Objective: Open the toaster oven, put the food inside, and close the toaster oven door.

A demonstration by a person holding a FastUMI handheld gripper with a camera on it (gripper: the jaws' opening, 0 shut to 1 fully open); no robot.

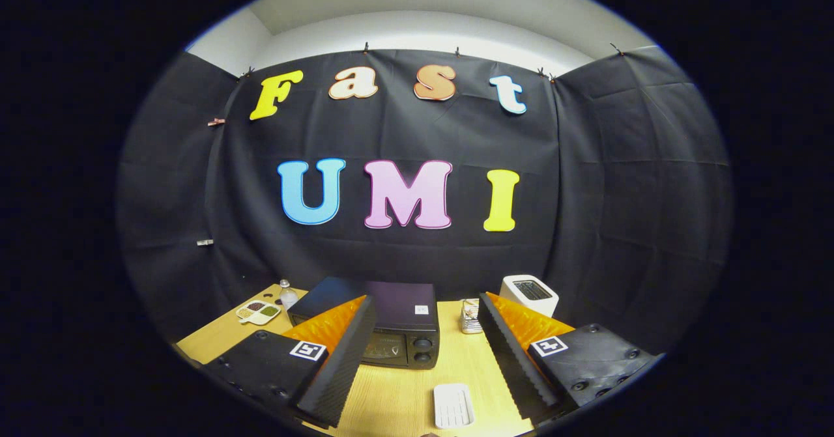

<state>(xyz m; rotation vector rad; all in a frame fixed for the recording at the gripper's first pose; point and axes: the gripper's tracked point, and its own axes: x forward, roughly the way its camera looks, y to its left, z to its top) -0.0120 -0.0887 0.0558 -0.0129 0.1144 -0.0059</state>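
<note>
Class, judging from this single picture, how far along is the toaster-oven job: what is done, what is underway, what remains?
Nothing looks done: the black toaster oven on the wooden table has its door shut. The tool is open, holding nothing, with the oven just ahead of its fingers. A white ridged tray lies between the fingers. Opening, loading and closing all remain.

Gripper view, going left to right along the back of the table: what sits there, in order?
Divided snack tray → small clear bottle → black toaster oven, door shut → small patterned cup → white toaster. The gripper is open, and a white tray lies between its fingers.
</note>
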